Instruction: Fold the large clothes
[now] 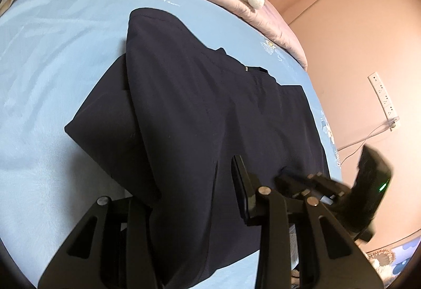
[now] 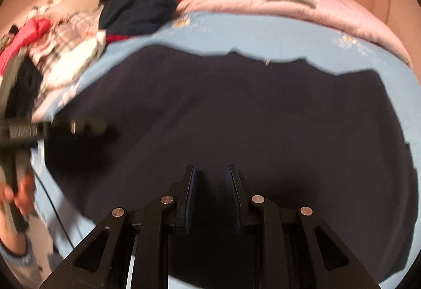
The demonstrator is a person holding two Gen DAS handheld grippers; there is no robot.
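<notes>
Currently the dark garment (image 2: 236, 115) is spread on the bed (image 1: 47, 57); soft and limp, it is best pinched at a hem. Its near edge is clamped by the left claw (image 1: 184, 199); the right claw (image 2: 210, 197) is held slightly apart, empty.

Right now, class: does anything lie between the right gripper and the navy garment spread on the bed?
Nothing visible does. The right gripper hangs open directly over the navy garment, with only dark cloth showing between its fingers.

Both wrist views look closely down at the bed (image 1: 52, 52).
</notes>
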